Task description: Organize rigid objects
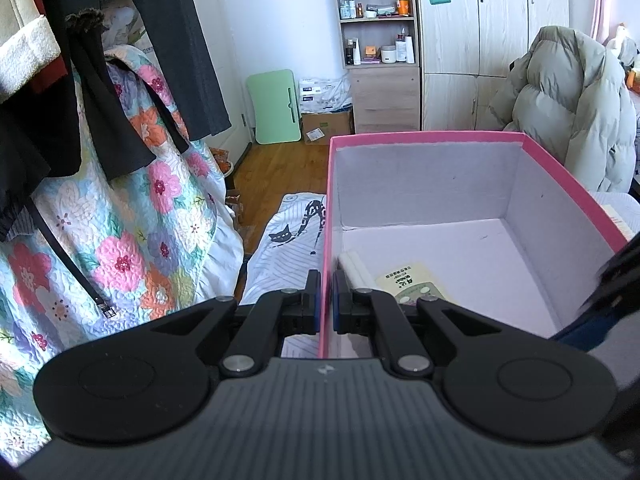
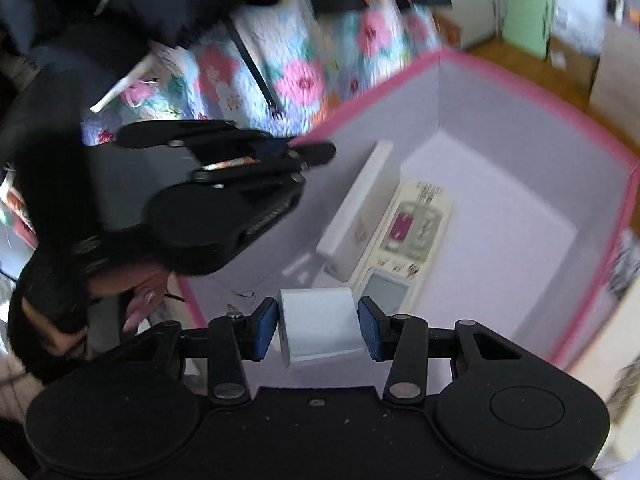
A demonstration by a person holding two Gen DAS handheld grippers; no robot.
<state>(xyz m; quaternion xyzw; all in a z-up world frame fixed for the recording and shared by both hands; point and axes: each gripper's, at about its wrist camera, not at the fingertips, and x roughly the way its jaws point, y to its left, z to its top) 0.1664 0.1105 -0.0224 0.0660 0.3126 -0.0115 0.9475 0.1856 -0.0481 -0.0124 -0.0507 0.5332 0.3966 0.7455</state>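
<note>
A pink cardboard box point(image 1: 428, 136) with a pale lilac inside stands on the bed. My left gripper point(image 1: 326, 292) is shut on the box's left wall, one finger outside and one inside. It also shows in the right wrist view point(image 2: 312, 152), clamped on that rim. Inside the box lie a white flat box point(image 2: 360, 208) along the left wall and a cream printed packet point(image 2: 416, 224) beside it; both show in the left wrist view, the packet point(image 1: 408, 280) partly hidden. My right gripper point(image 2: 318, 330) is shut on a small white block point(image 2: 318, 328), held above the box's near end.
A floral quilt point(image 1: 132, 220) and dark hanging clothes point(image 1: 60, 100) are to the left. A cat-print sheet point(image 1: 288, 240) lies beside the box. A puffy grey coat point(image 1: 568, 100) sits behind right. Shelves point(image 1: 378, 20) and wardrobe point(image 1: 488, 20) stand across the wooden floor.
</note>
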